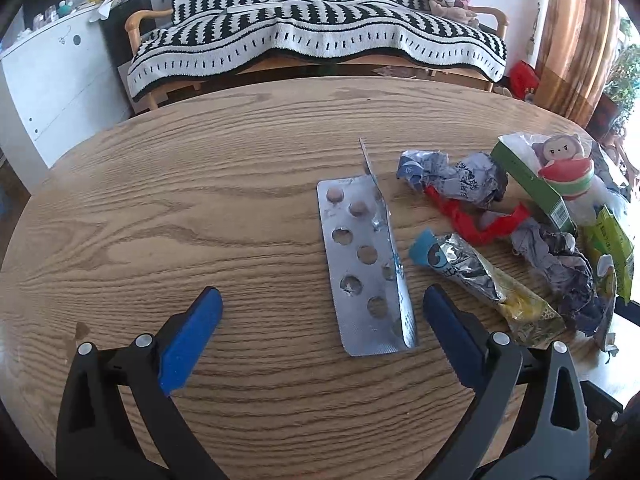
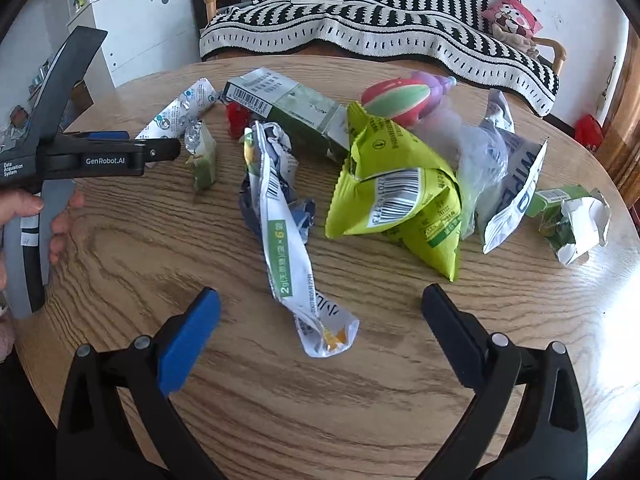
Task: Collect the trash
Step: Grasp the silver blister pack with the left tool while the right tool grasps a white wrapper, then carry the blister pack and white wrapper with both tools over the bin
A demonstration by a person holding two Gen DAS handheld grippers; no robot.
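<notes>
My left gripper (image 1: pixel 322 300) is open just above the round wooden table (image 1: pixel 200 200), its blue fingers either side of the near end of a silver pill blister pack (image 1: pixel 362 264). Right of the pack lie a foil sachet (image 1: pixel 480 276), red plastic (image 1: pixel 476 220) and crumpled wrappers (image 1: pixel 460 178). My right gripper (image 2: pixel 320 300) is open too, nothing between its fingers, straddling the lower end of a twisted white-and-green wrapper (image 2: pixel 288 248). Beyond it sit a lime-green snack bag (image 2: pixel 400 196), a green carton (image 2: pixel 288 108) and a wipes packet (image 2: pixel 516 184). The left gripper (image 2: pixel 120 152) shows at the left edge there.
A plush toy (image 2: pixel 404 96) lies among the trash. A torn green box (image 2: pixel 572 216) sits near the table's right edge. Behind the table stand a sofa with a striped blanket (image 1: pixel 320 36) and a white cabinet (image 1: pixel 52 76). A hand (image 2: pixel 36 212) holds the left gripper.
</notes>
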